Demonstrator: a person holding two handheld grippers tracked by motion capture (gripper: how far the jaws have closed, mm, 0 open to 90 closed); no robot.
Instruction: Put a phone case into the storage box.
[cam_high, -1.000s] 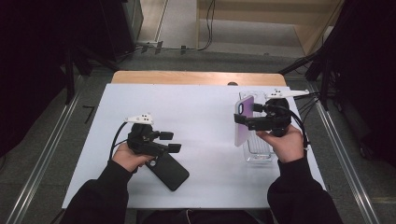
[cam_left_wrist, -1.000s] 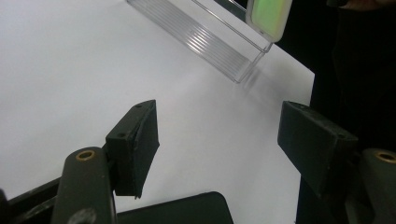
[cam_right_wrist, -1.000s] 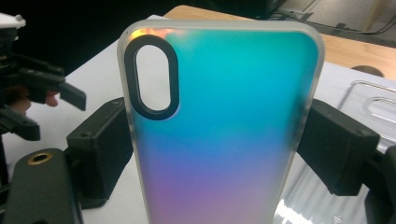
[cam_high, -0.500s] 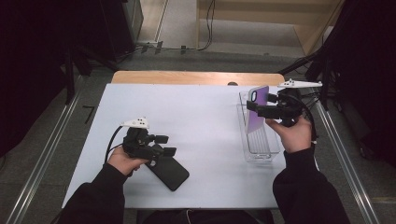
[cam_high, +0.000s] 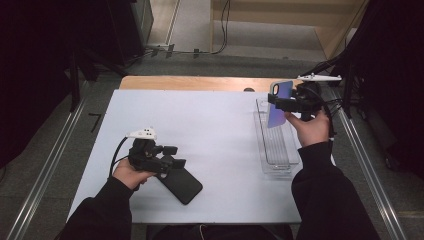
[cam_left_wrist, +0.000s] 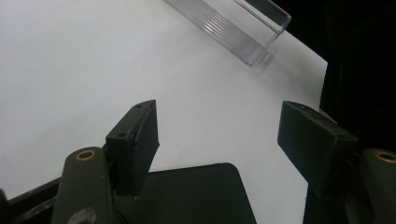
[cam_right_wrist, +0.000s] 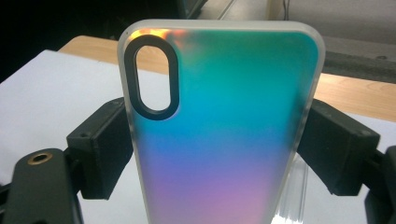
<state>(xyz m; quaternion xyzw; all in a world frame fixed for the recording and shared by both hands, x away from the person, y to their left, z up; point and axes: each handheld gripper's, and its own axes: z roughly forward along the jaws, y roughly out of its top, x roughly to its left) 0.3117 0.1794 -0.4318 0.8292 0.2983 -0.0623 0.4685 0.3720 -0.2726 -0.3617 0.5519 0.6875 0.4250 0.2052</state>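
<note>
the high view looks forward and down from above the near edge, taking in the whole white surface (cam_high: 210, 130). the left tool's camera sits low and close, facing the clear tray (cam_left_wrist: 233, 23) at 1 o'clock, which the high view shares (cam_high: 275, 145). the right tool's camera looks close at the phone case (cam_right_wrist: 224, 126), also shared (cam_high: 278, 102).

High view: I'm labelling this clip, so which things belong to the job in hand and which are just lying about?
Part of the job:
- phone case, clamped in the right gripper
- black phone, under the open left gripper
- clear tray

Lying about:
- cables on the floor
</note>
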